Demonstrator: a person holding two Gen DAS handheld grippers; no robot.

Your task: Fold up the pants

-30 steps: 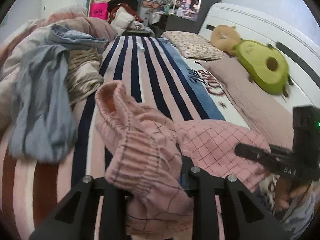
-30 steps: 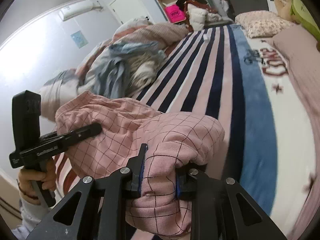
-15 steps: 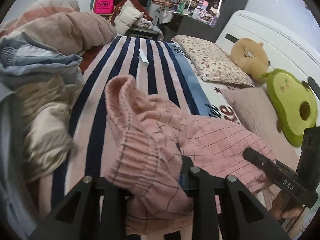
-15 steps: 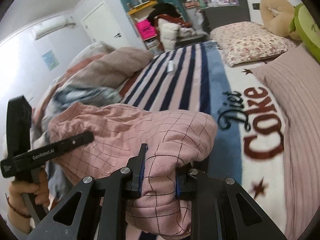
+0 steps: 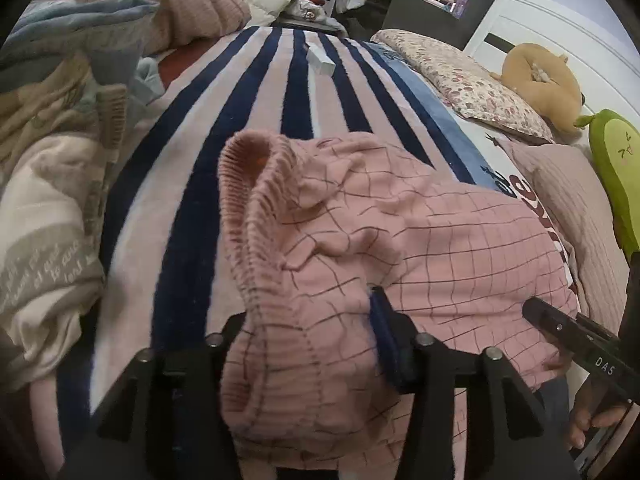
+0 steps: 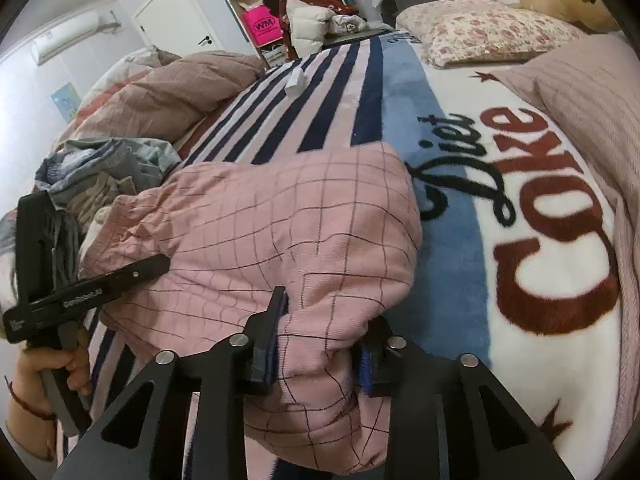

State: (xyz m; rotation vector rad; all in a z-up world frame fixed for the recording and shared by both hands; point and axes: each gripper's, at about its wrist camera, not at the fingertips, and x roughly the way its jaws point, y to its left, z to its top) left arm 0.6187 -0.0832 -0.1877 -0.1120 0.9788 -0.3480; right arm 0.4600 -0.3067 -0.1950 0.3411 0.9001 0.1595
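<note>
Both tongs, left (image 5: 304, 344) and right (image 6: 320, 344), pinch the bunched pink pants (image 6: 280, 232) between them.

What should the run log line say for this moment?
step: fold pants | left gripper: shut on pink checked pants waistband | right gripper: shut on pants | pants bunched over striped blanket

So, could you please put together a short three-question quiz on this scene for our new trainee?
1. True or false: both the left hand-held gripper and the right hand-held gripper are shut on the pink checked pants.
2. Multiple choice: what lies on the striped blanket beyond the pants? A) a small white box B) a pair of scissors C) a mug
3. Fill in: the large red word on the blanket, to the right of the pants in the right wrist view, reads ____.

Key: 1 true; 2 A; 3 Coke.
</note>
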